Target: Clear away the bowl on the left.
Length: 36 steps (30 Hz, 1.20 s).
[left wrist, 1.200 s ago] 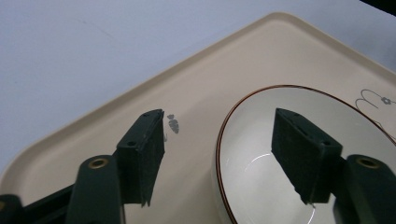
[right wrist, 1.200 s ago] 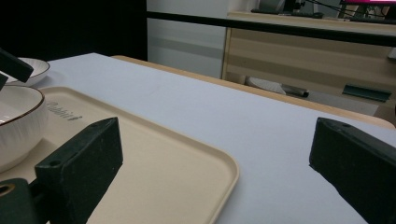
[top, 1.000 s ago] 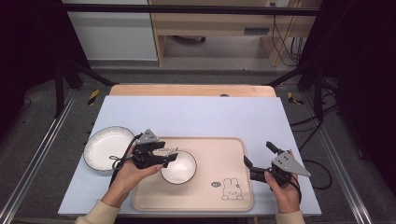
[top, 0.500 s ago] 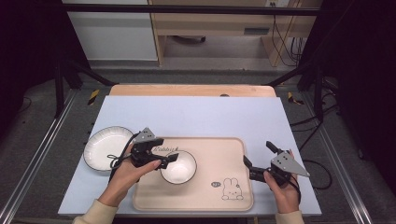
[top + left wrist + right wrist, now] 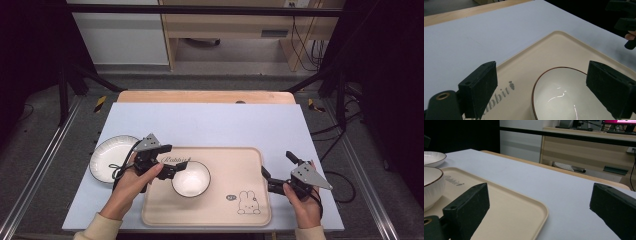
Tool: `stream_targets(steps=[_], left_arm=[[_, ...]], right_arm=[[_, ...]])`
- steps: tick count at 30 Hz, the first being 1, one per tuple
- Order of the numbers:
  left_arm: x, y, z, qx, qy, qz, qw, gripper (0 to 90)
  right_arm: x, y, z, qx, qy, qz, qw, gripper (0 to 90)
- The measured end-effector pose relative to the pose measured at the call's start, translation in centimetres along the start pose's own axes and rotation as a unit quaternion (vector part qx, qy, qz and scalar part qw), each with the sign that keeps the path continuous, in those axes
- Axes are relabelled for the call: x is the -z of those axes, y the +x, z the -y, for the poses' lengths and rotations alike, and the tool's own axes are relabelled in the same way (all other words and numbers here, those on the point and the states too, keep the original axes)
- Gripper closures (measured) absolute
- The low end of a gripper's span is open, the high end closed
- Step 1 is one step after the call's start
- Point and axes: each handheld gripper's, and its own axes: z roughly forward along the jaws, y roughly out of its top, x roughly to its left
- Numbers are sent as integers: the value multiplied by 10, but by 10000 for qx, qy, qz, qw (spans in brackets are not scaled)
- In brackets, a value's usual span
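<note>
Bowl (image 5: 190, 178): white with a dark rim, upright on the tray (image 5: 235, 165), left of its middle.
Left gripper (image 5: 176, 167): at the bowl's left rim; jaws just been opening, now wide apart, nothing clamped; in the left gripper view, the bowl (image 5: 560, 96) between the pads, neither seen pressing it.
Right gripper (image 5: 265, 177): just off the tray's right edge, low over the tabletop (image 5: 210, 125); jaws wide apart, empty.
Plate (image 5: 107, 155): white, on the tabletop left of the tray, beside the left hand (image 5: 131, 180).
Tray: beige, rabbit drawing (image 5: 247, 201) near its front right corner.
</note>
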Motion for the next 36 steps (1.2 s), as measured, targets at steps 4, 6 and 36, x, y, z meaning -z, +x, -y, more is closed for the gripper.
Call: stream_targets(steps=[4,6,36], left_arm=[[5,2,-2,-49,-132,85,9999,95],[8,4,-4,-38,-217,85,9997,95],[56,33,-12,-174,-807,-27,9966,66]], right_arm=[[0,0,0,-2,-2,-4,10000,28],[-1,0,0,4,-6,-10,10000,28],[0,1,-1,21,-32,-9,10000,28]])
